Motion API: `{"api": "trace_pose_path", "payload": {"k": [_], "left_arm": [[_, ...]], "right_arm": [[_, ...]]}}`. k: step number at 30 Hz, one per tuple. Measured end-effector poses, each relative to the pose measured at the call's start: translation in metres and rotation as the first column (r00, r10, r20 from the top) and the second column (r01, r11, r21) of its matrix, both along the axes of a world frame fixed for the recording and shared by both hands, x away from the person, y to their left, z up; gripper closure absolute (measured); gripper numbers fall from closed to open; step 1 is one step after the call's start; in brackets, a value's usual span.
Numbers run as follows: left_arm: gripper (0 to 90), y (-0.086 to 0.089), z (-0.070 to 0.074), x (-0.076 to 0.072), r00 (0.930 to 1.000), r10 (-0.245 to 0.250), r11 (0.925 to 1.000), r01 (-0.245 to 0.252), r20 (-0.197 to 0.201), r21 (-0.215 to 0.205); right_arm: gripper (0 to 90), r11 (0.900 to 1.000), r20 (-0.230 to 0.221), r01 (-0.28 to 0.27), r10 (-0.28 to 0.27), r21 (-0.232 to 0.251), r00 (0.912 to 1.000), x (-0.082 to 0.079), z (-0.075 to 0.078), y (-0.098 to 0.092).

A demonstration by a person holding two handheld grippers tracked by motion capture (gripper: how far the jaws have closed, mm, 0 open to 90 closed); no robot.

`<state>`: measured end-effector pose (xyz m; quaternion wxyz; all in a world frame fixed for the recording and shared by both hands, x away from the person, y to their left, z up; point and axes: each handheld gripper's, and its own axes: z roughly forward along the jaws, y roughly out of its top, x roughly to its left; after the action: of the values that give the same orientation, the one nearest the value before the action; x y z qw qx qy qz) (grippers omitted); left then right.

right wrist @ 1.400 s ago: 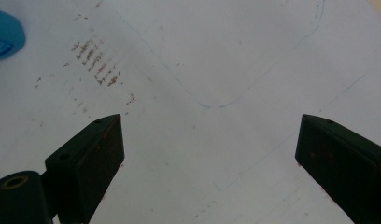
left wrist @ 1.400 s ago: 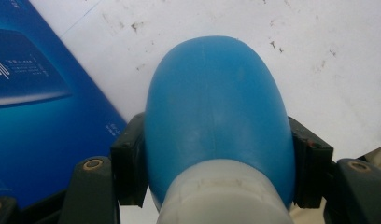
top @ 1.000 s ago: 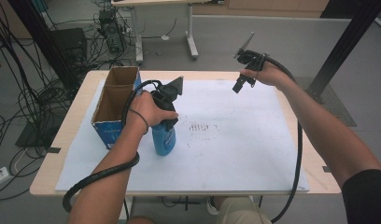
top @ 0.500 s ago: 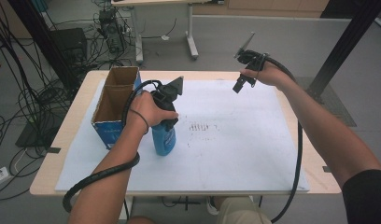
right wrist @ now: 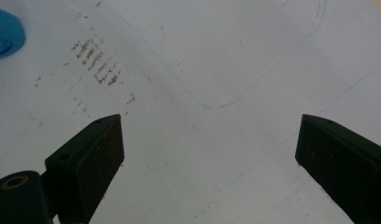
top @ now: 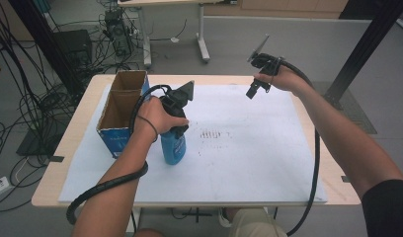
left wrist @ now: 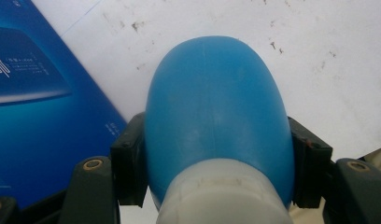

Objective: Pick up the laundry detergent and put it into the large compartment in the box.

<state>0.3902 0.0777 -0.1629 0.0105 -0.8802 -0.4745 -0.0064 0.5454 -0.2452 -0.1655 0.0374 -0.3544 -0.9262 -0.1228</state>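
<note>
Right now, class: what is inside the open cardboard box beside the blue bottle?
The cardboard box shows bare brown inner walls, nothing visible inside. Its bottom is hidden by the near wall. The left tool is shut on the blue bottle beside it.

The desk (top: 81, 123) has a light wooden top. A white sheet (top: 249, 153) covers most of it. An open cardboard box (top: 118, 116) and a blue bottle (top: 173, 148) stand on the sheet.
</note>
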Motion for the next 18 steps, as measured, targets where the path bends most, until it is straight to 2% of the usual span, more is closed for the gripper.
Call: {"api": "trace_pose_path", "payload": {"k": [4,8,13,18], "left_arm": [[37.0,-0.002,0.005,0.0,1.0,-0.003,1.0,0.003,-0.001,-0.005],[37.0,-0.007,0.022,-0.001,1.0,0.0,1.0,0.0,0.0,-0.009],[37.1,-0.012,0.059,-0.002,0.9999,-0.002,0.9999,0.002,0.013,-0.015],[37.0,-0.003,0.105,0.003,0.9995,0.021,0.9984,-0.02,0.023,-0.052]], "right_arm": [[8.1,1.0,0.0,0.0,0.0,0.002,1.0,0.0,0.0,-0.001],[8.1,1.0,0.003,-0.004,0.004,0.007,1.0,-0.001,-0.001,-0.002],[8.1,1.0,-0.003,-0.009,0.009,0.005,1.0,-0.001,-0.002,-0.002],[8.1,1.0,0.004,-0.013,0.013,0.009,0.9999,-0.003,0.0,-0.003]]}}
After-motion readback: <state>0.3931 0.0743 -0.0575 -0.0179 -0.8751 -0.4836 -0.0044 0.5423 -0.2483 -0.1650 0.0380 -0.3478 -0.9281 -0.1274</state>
